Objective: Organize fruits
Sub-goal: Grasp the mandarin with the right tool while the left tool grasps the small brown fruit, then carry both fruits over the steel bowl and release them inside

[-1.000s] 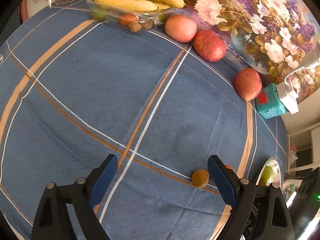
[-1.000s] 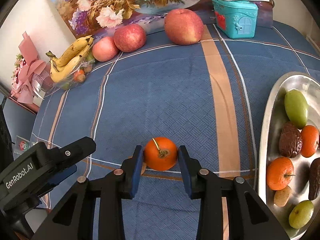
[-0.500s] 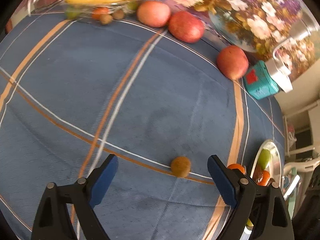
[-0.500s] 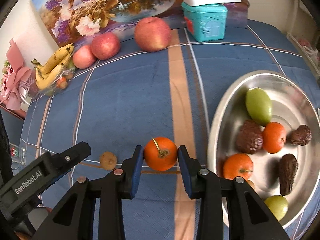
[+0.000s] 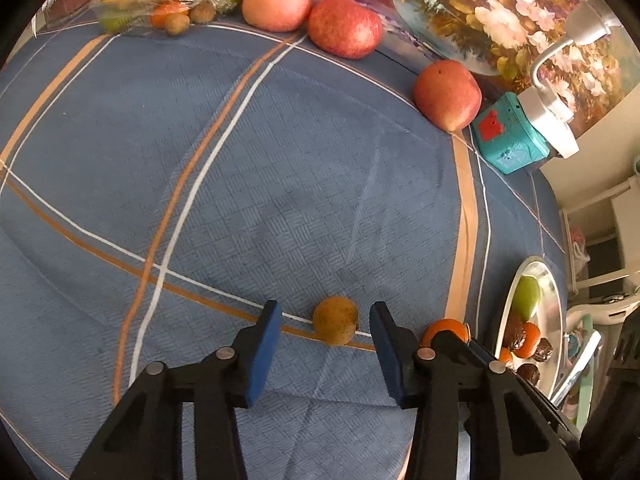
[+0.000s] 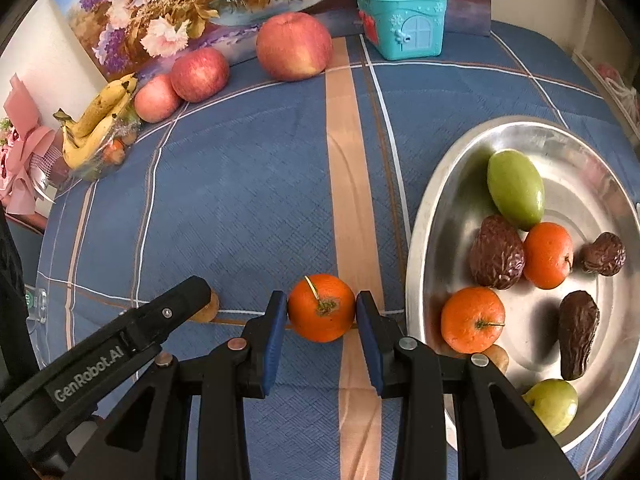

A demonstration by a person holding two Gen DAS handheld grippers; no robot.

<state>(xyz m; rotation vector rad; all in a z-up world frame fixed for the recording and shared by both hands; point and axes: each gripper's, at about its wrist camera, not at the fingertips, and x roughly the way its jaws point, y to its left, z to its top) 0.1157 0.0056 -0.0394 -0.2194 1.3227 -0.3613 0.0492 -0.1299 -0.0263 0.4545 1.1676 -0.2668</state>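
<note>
At the far left of the worktop (image 6: pixel 240 184), under its blue checked cloth, I am seeing a bunch of bananas (image 6: pixel 96 120) lying on a clear tray of small fruit, with three red apples (image 6: pixel 294 46) strung along the far edge toward a teal toy house (image 6: pixel 404 20).

Nearer to me, my left hand-held gripper (image 5: pixel 325 322) is pointing down at the cloth and its jaws are closing around a small brown round fruit (image 5: pixel 335 319), perhaps a longan. That fruit is sitting on the cloth between the blue pads (image 5: pixel 266 344), and I am still seeing a gap on each side, so nothing is pressing on it.

Just right of it, my right hand-held gripper (image 6: pixel 322 308) is gripping a tangerine (image 6: pixel 321 307), stem facing the camera, both pads tight against its sides, over the tan stripe and just left of the tray's rim.

At the right, the oval metal tray (image 6: pixel 424 216) is holding a green oval fruit (image 6: pixel 516 188), two more tangerines (image 6: pixel 472 319), three wrinkled dark dried fruits (image 6: pixel 496 258), and a green round fruit (image 6: pixel 554 404) at its near end.
</note>
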